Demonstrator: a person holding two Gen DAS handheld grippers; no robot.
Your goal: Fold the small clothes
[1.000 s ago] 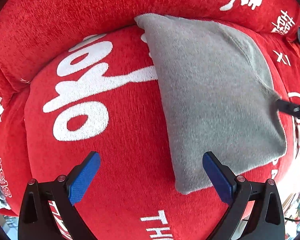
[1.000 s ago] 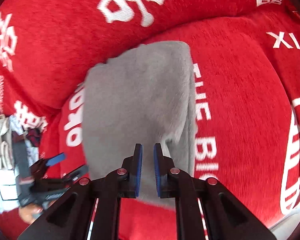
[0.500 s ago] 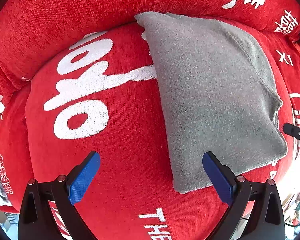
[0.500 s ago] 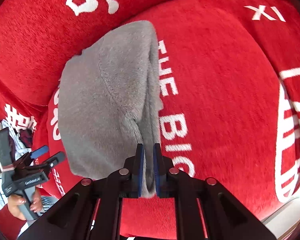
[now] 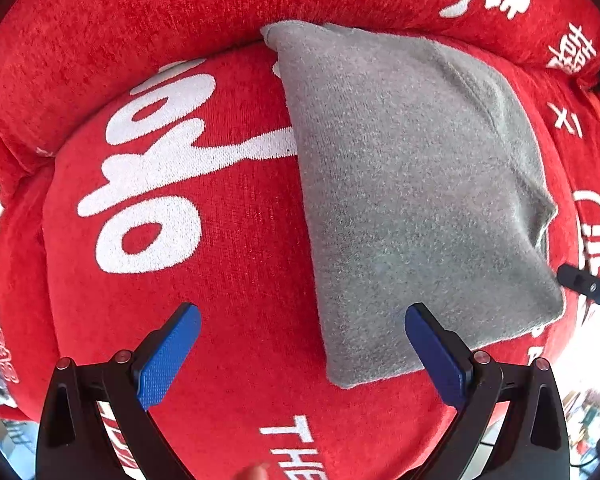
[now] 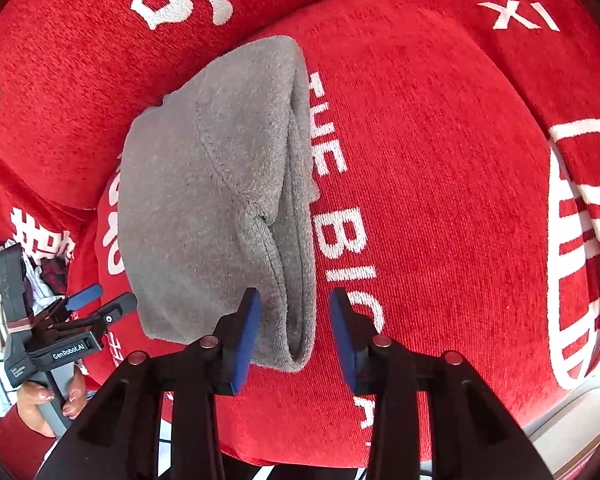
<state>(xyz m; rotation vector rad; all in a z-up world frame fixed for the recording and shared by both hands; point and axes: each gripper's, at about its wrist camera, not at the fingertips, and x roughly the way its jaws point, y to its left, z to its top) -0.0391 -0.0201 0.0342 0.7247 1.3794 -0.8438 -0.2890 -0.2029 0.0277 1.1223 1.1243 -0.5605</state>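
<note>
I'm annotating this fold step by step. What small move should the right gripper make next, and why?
Probably back away. The right gripper has just been opening, its pads clear of the grey garment edge between them; the garment lies folded on the red cushion, and the left gripper hangs open.

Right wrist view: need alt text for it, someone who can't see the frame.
A folded grey garment lies on a red cushion printed with white lettering. The right gripper has just been opening, its blue-padded fingers straddling the garment's near edge without pressing it. At lower left, a hand holds the left gripper, open beside the garment.
</note>
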